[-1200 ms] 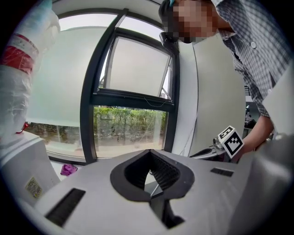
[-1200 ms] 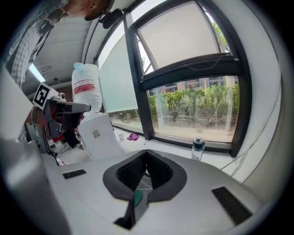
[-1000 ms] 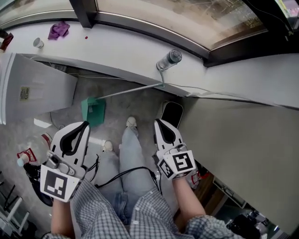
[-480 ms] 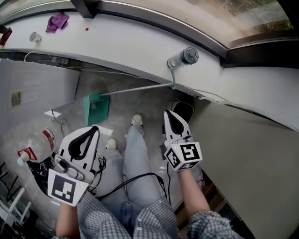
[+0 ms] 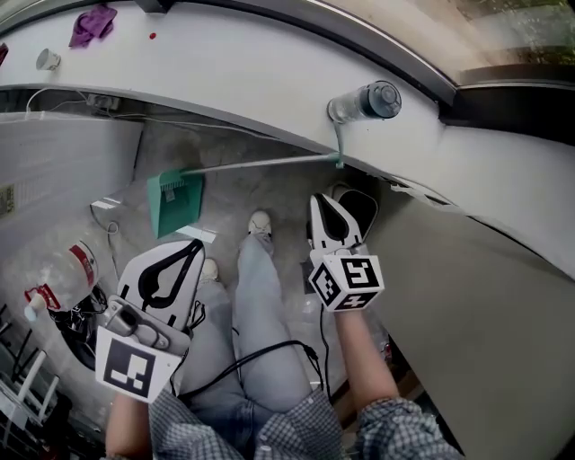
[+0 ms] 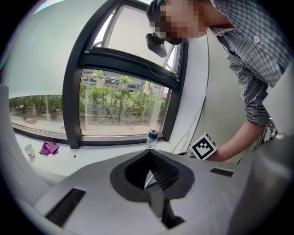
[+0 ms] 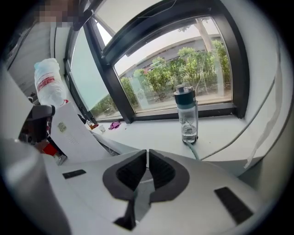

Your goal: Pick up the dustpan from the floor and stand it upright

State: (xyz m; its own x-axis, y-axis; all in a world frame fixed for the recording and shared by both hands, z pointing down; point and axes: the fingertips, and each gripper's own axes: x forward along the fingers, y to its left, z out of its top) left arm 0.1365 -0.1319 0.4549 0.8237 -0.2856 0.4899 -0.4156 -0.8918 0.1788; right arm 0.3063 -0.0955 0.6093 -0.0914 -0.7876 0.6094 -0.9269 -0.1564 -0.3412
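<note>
View from your head, looking steeply down past your knees to a grey floor (image 5: pixel 243 193) beneath a white window ledge (image 5: pixel 269 81). The teal dustpan (image 5: pixel 175 199) has its pan on the floor, ahead of you and to the left, near the tips of your left claw (image 5: pixel 190 247). Its long thin handle (image 5: pixel 260 164) runs rightward and ends at the ledge's edge, just below a clear water bottle (image 5: pixel 364 101) standing on the ledge. It looks propped there, though from above you cannot tell whether it truly leans on the edge.

Your right claw (image 5: pixel 318 205) is held out beside your right leg, tips towards the handle's far end. In each claw's own view the two ribbed pads meet at the tips with nothing between them, so both claws are closed and empty. Neither touches the dustpan.

By the look of it, you are at the reaching stage. Both hands are forward and low because the dustpan sits at floor level, one near the pan and the other near the handle. Either claw would have to spread before it could take the thin handle.

A purple cloth (image 5: pixel 92 24) and a small cup (image 5: pixel 48 59) sit far left on the ledge. A large plastic bottle (image 5: pixel 67 269) lies on the floor at your left.
</note>
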